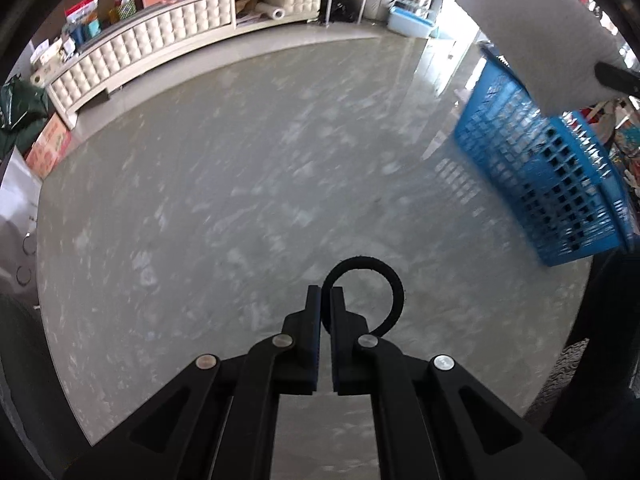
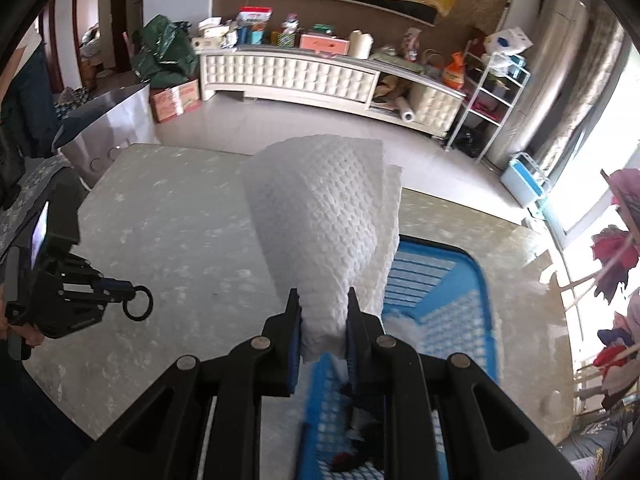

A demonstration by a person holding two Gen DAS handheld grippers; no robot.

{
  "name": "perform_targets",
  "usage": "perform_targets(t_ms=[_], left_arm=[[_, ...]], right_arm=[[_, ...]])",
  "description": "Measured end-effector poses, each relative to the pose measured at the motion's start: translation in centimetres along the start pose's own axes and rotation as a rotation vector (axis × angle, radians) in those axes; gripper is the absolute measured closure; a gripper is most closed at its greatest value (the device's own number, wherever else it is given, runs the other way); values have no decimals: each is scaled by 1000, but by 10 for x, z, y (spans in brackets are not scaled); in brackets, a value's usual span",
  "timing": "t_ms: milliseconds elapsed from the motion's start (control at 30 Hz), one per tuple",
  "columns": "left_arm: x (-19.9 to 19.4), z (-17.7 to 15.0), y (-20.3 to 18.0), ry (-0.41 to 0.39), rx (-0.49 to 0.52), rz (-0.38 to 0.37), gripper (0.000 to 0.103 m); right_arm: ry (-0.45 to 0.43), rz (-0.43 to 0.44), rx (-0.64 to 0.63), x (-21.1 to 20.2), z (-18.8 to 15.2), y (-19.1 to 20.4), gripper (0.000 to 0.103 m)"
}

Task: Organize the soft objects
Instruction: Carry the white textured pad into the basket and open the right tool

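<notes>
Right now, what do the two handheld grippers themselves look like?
Both the left gripper and right gripper are matte black, with angular linkage arms, round silver pivot pins and blue pads lining the fingers. The left one's body carries a small lit screen.

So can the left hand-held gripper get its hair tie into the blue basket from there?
Probably yes: the left hand-held gripper holds the hair tie, and bare table separates it from the blue basket.
</notes>
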State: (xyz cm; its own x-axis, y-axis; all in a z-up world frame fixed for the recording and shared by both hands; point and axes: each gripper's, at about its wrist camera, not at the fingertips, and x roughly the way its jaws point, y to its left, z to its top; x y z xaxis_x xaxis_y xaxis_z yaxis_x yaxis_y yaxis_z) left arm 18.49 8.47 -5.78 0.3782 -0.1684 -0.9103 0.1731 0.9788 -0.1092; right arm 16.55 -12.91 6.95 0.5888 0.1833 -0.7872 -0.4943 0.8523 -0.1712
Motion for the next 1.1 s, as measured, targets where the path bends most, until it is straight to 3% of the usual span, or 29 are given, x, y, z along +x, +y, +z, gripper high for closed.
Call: perform_targets(t_ms=[433, 533, 667, 867, 1100], left_arm=[[-19, 20, -48, -25, 76, -32, 100], [-23, 20, -58, -23, 91, -38, 100], [-24, 23, -66, -15, 100, -33, 100], [-30, 25, -65, -23, 94, -38, 100], [-31, 30, -62, -26, 78, -49, 100]], right_arm=[[2, -143, 47, -19, -31, -38, 86], [5, -242, -7, -13, -39, -36, 86], [67, -255, -40, 14, -52, -35, 86], [180, -168, -26, 68, -58, -21, 86], [249, 3, 69, 93, -37, -14, 86]])
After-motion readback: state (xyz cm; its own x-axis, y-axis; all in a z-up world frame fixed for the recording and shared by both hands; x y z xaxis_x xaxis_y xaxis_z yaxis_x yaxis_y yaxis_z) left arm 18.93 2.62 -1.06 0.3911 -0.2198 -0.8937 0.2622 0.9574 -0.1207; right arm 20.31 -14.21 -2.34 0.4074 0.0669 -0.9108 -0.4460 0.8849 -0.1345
